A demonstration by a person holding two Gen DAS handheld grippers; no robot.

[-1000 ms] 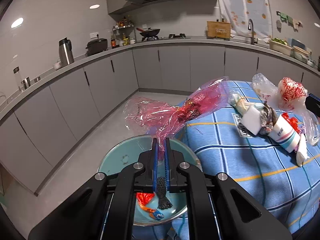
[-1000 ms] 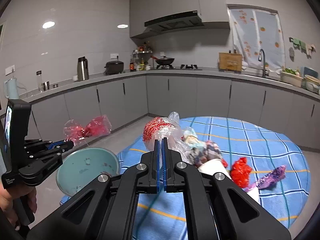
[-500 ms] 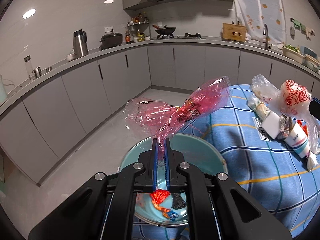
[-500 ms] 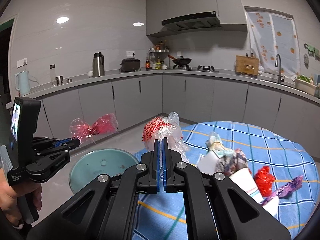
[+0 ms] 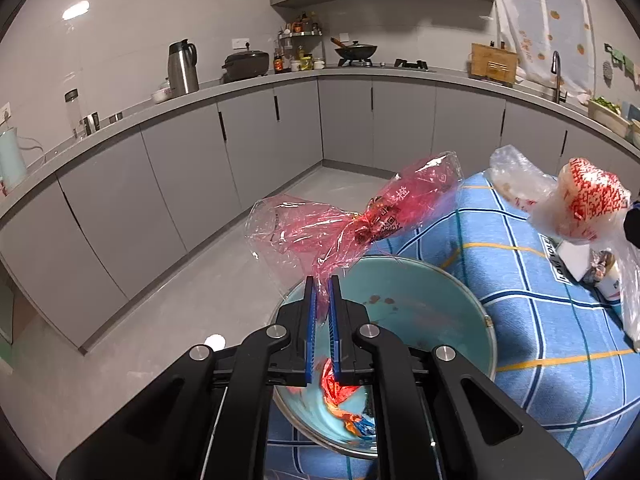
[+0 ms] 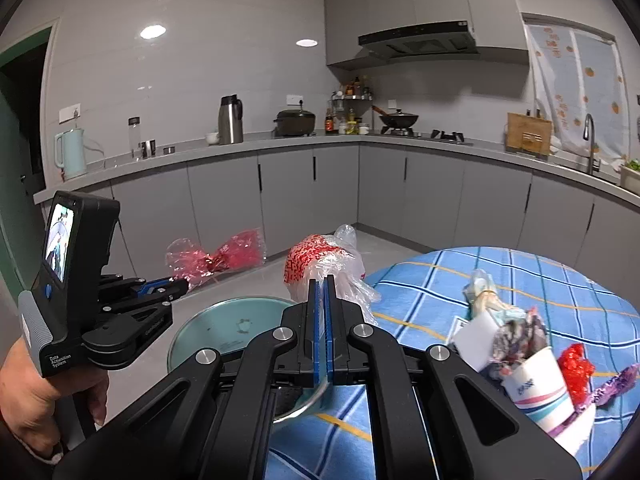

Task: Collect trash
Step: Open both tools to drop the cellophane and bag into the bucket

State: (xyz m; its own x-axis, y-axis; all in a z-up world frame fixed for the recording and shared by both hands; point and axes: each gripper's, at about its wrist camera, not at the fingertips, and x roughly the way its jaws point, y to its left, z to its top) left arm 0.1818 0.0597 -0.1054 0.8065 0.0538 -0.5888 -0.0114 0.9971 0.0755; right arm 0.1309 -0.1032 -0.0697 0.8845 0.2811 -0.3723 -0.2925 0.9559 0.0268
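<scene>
My left gripper point(image 5: 322, 282) is shut on a crinkled red cellophane wrapper point(image 5: 360, 220), which it holds in the air above a teal bowl point(image 5: 440, 300) at the table's edge. Red and orange wrappers point(image 5: 340, 396) lie inside that bowl. My right gripper point(image 6: 322, 282) is shut on a clear plastic bag with red print point(image 6: 320, 260), just right of the bowl point(image 6: 224, 324). In the right wrist view the left gripper point(image 6: 176, 284) and the red wrapper point(image 6: 216, 258) show at the left, and in the left wrist view the bag point(image 5: 580, 208) hangs at the right.
The round table has a blue checked cloth point(image 6: 520, 280). On it lie a paper cup stuffed with trash point(image 6: 536, 380), a white carton point(image 6: 476, 332), a red wrapper point(image 6: 576, 368) and a purple wrapper point(image 6: 616, 384). Grey kitchen cabinets point(image 5: 248, 148) line the room behind bare floor point(image 5: 180, 300).
Both grippers have moved left with their loads. The bowl now lies more directly under the red wrapper, and the bag has come closer to the bowl.
</scene>
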